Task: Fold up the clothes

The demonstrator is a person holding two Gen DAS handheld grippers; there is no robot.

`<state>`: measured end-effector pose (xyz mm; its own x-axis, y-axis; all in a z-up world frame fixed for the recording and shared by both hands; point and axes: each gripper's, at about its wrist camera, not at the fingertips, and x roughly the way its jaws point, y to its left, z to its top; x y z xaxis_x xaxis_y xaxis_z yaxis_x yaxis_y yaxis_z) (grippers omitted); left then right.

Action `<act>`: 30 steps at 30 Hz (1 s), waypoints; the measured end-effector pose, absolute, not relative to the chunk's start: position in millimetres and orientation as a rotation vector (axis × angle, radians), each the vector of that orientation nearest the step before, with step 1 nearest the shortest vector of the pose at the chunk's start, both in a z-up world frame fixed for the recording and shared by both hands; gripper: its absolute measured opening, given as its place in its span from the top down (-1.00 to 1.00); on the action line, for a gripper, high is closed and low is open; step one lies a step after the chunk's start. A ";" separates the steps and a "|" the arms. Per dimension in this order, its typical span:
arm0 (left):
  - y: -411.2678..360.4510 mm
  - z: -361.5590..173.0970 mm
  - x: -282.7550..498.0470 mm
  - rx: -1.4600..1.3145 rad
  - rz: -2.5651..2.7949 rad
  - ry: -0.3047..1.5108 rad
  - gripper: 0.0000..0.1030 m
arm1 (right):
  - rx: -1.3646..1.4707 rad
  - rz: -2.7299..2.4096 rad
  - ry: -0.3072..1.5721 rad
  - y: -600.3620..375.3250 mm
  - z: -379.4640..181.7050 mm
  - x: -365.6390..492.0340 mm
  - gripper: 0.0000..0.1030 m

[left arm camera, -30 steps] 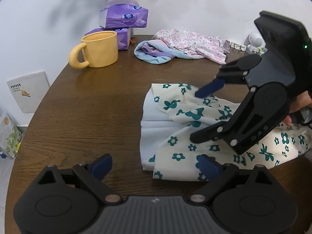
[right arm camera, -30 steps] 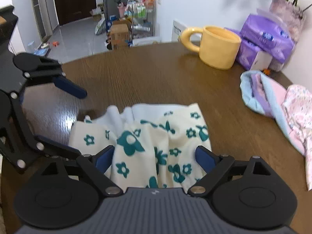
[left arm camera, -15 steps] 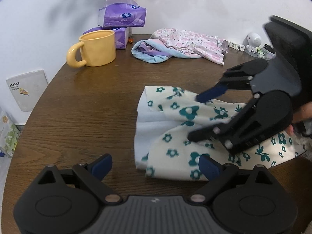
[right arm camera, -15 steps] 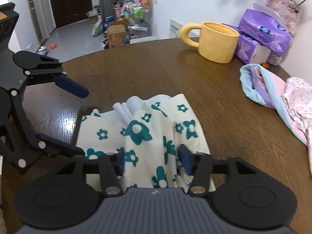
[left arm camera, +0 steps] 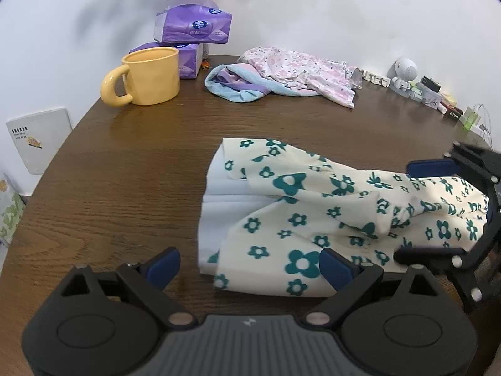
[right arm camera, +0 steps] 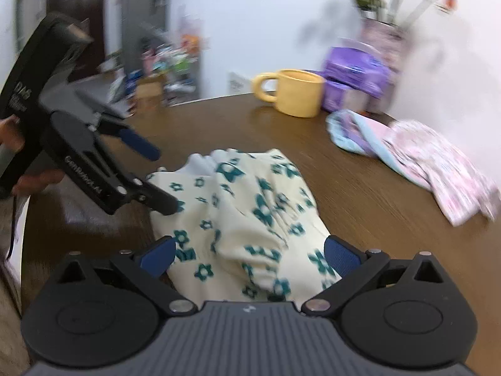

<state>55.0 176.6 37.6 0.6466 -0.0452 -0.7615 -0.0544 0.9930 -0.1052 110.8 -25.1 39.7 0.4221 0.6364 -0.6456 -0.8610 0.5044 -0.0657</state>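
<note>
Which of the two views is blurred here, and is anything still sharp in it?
Right wrist view: motion-smeared, the yellow mug and pink clothes streaked; only the right gripper body stays crisp. Left wrist view: sharp throughout, flower print on the cream garment legible; fisheye bends the table edge.

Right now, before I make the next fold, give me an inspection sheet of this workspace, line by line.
Surface: round dark wooden table, bare wood at the near left.
Job's things: cream flowered garment lying rumpled mid-table; a second heap, pink floral and blue clothes, at the far edge.
Clutter: yellow mug, purple tissue packs, a plant pot behind them, small white figure and small items at the far right.
Grippers: left gripper open over the garment's near edge; right gripper open, cloth between its fingers.
Cables: thin wire at the far right edge.
Surroundings: white wall; the right wrist view is blurred.
</note>
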 end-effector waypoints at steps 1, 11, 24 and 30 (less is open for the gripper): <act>175.3 37.7 54.1 -0.129 0.007 0.868 -0.85 | -0.394 0.929 0.596 -29.4 38.9 108.7 -0.99; 160.6 39.1 41.3 -0.218 0.030 0.866 -0.85 | -0.141 0.739 0.716 -82.5 24.4 111.5 -0.99; 164.9 30.9 32.9 -0.580 0.112 0.842 -0.85 | -0.055 0.555 0.667 -147.1 16.6 115.2 -0.99; 168.0 24.1 41.8 -0.760 0.159 0.726 -0.85 | -0.077 0.521 0.676 -165.9 10.0 118.8 -0.99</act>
<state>41.8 168.0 24.1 0.7489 -0.1197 -0.6518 -0.3819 0.7258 -0.5722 118.8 -165.9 10.0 0.6577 0.4353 -0.6148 -0.4842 0.8695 0.0977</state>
